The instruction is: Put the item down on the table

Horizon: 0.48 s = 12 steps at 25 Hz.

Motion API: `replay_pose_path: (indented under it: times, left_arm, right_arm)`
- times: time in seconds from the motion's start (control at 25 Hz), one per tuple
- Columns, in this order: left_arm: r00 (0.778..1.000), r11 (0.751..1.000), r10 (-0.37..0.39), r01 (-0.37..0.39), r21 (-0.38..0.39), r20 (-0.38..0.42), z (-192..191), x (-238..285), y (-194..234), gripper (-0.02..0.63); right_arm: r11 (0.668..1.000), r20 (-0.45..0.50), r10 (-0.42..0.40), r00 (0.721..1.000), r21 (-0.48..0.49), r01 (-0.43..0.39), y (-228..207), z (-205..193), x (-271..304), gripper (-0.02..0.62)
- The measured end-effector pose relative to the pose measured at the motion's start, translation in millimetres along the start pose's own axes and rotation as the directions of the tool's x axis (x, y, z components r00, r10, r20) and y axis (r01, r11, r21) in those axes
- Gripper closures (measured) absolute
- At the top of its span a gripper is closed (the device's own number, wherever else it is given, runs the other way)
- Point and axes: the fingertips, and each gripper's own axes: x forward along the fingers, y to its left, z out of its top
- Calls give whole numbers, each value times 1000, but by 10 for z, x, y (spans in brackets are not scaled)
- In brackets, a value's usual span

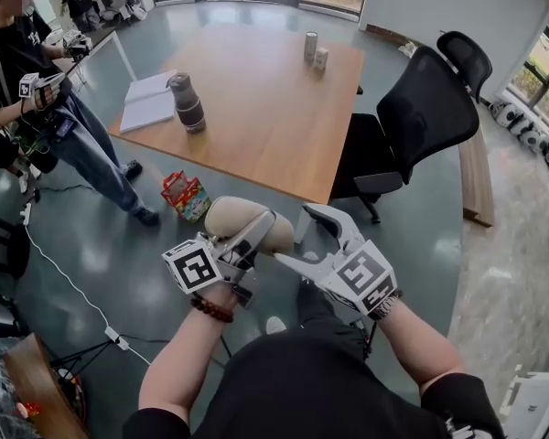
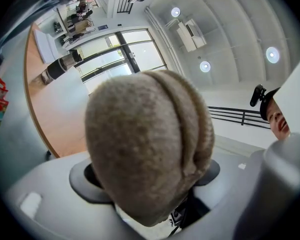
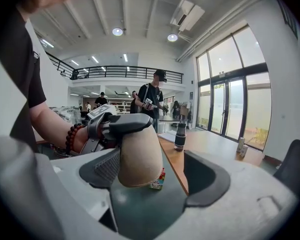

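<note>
A beige knitted item (image 1: pixel 241 220), rounded like a stuffed cap, hangs in the air in front of the wooden table's (image 1: pixel 265 117) near edge. My left gripper (image 1: pixel 254 238) is shut on it; in the left gripper view the beige item (image 2: pixel 145 144) fills the space between both pads of the left gripper (image 2: pixel 150 178). My right gripper (image 1: pixel 295 234) stands open just right of it. In the right gripper view the beige item (image 3: pixel 137 156) sits by the left pad of the right gripper (image 3: pixel 155 175), with a wide gap to the right pad.
On the table stand a dark cylinder (image 1: pixel 187 103), an open white notebook (image 1: pixel 148 101) and two small cans (image 1: pixel 315 51). A black office chair (image 1: pixel 412 126) is at the table's right. A colourful box (image 1: pixel 185 195) lies on the floor. People (image 1: pixel 37 90) stand at left.
</note>
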Motion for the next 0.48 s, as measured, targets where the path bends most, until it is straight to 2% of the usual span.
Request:
replay_pose_path:
  times: [0.28,0.48]
  left_arm:
    - [1000,994,-11,12,-111,11,105,331,285,195]
    - [1000,982,-15,20,-185,27,195,639,464,193]
  right_arm:
    - [998,-18,33,999,-46,-33,-363,-4,233,210]
    - [991,-48,117,992,-52,-120,-589,-32,394,210]
